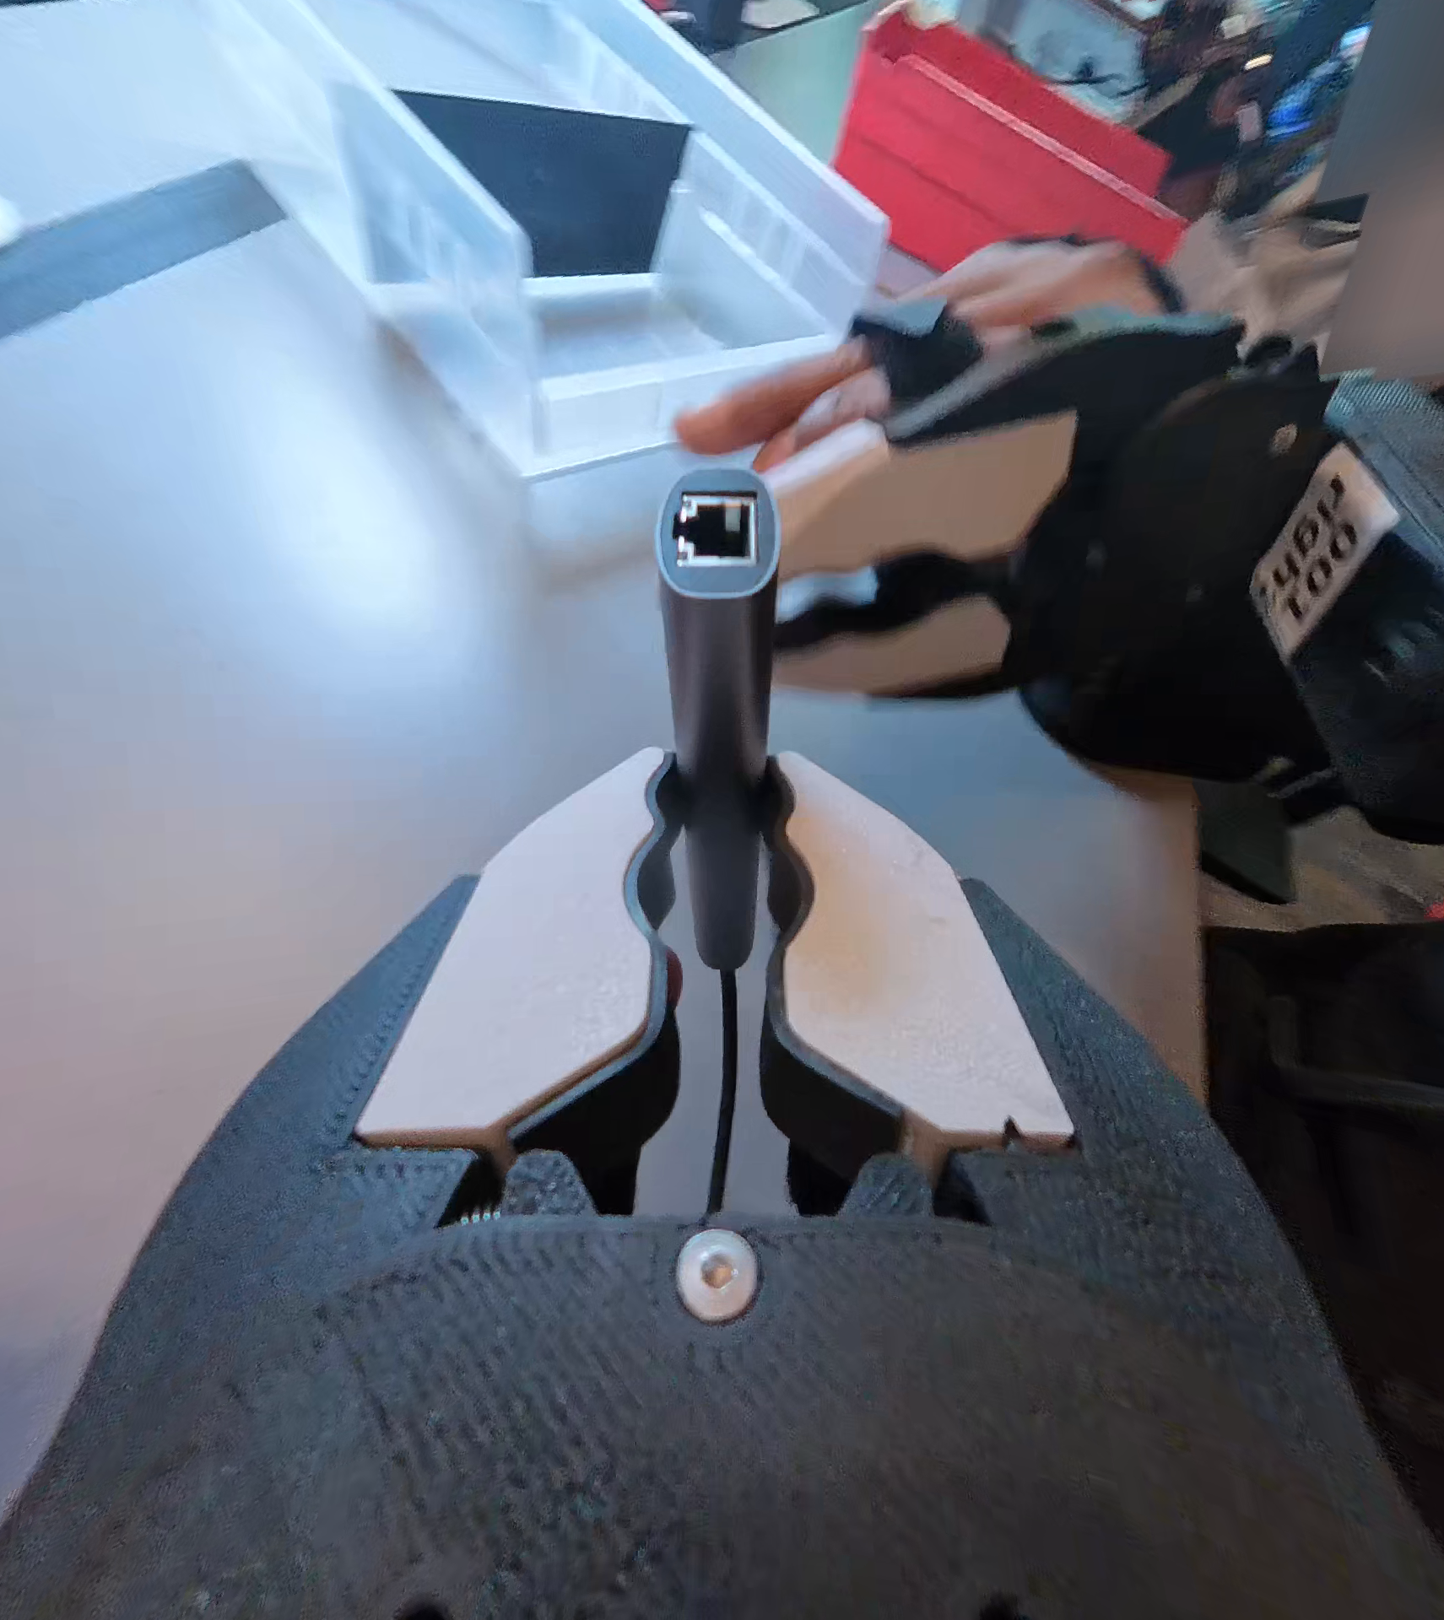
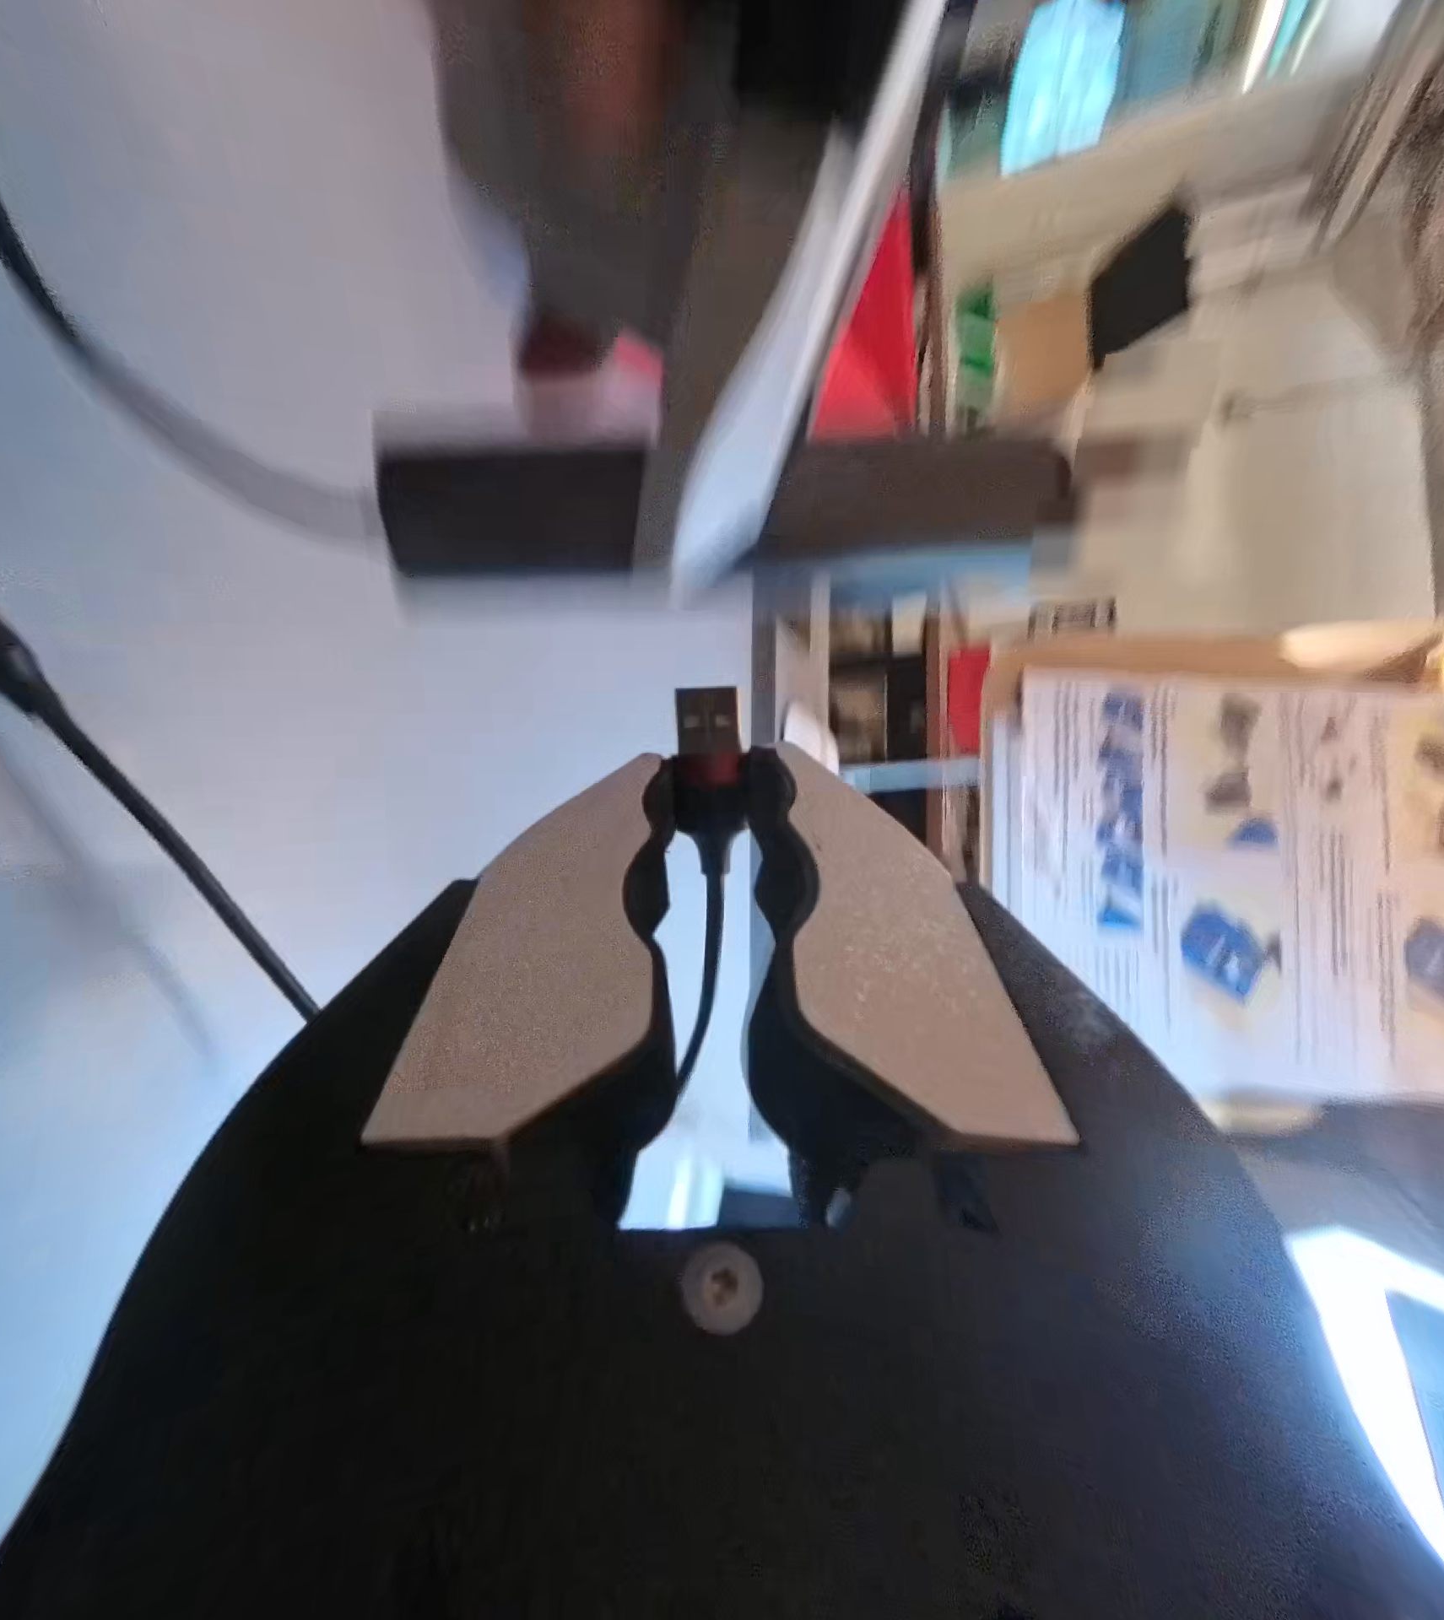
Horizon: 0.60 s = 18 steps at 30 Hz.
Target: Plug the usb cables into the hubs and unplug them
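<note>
Two grips are in place. Left gripper [image 1: 720, 771] is closed on the hub [image 1: 716, 692], clamped at its lower body in the notches near the fingertips; most of the body stands clear beyond the tips. Right gripper [image 2: 707, 771] is closed on the plug [image 2: 707, 732], pinched at the red-and-black collar, with the metal shell left bare ahead of the tips.

Handling, as judged:
- Hub: light, rigid, smooth dark-grey casing. Slip or twist in the notches is likely under insertion load, since it is held low and a long length overhangs. A grip nearer mid-body would be stiffer.
- Plug: small, stiff, held at the correct spot. Its cable [image 2: 705, 955] is soft and gives no alignment help; it is routed back between the fingers.

Appearance:
- Hub: slim rounded bar, a square metal-lined socket on the end face, thin black lead [image 1: 725, 1087] running from its tail. USB ports are not seen from this angle.
- Plug: flat metal shell, end-on.

Position: the hub is held above the white table [image 1: 174, 657], near a clear tray [image 1: 613, 289]. In the left view the right gripper is seen to the side, well apart from the hub. The right view is heavily blurred; a second red-collared cable [image 2: 17, 675] lies on the table.
</note>
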Motion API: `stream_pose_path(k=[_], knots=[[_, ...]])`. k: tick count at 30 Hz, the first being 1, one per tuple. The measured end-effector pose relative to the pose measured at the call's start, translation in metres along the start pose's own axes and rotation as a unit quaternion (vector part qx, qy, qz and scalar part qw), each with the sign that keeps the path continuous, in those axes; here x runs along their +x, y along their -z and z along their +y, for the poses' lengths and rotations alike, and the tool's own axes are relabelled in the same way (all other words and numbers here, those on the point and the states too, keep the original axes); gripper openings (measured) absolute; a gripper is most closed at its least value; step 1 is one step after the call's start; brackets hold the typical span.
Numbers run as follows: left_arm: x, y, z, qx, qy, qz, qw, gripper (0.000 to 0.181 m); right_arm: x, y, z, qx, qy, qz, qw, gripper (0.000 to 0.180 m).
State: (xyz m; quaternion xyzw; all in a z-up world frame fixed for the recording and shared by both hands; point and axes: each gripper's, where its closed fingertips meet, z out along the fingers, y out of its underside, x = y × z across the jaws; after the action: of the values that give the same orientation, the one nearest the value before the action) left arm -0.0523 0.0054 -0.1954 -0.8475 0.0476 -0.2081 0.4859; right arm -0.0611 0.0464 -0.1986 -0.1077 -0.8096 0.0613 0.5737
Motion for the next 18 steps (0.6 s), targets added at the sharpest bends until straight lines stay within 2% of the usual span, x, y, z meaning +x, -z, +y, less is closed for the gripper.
stream_pose_path(k=[3, 5, 8, 12, 15, 18], knots=[[-0.029, 0.042, -0.007, 0.045, 0.021, -0.031, 0.998, 0.017, 0.013, 0.013, 0.059, -0.038, -0.063, 0.019, 0.997, 0.017], [-0.033, 0.053, -0.014, 0.070, 0.006, -0.043, 0.997, 0.017, 0.045, 0.026, 0.075, -0.031, -0.133, 0.060, 0.989, 0.017], [-0.029, 0.049, -0.022, 0.096, 0.005, -0.038, 0.995, 0.017, 0.104, 0.050, 0.096, -0.008, -0.227, 0.118, 0.967, 0.017], [-0.033, 0.037, -0.014, 0.107, 0.011, -0.022, 0.994, 0.017, 0.168, 0.078, 0.137, -0.024, -0.291, 0.191, 0.937, 0.017], [-0.039, 0.029, -0.005, 0.095, 0.024, -0.025, 0.995, 0.017, 0.176, 0.080, 0.178, -0.094, -0.300, 0.214, 0.925, 0.017], [-0.039, 0.024, -0.001, 0.088, 0.020, -0.023, 0.996, 0.017, 0.145, 0.066, 0.231, -0.212, -0.283, 0.193, 0.915, 0.017]])
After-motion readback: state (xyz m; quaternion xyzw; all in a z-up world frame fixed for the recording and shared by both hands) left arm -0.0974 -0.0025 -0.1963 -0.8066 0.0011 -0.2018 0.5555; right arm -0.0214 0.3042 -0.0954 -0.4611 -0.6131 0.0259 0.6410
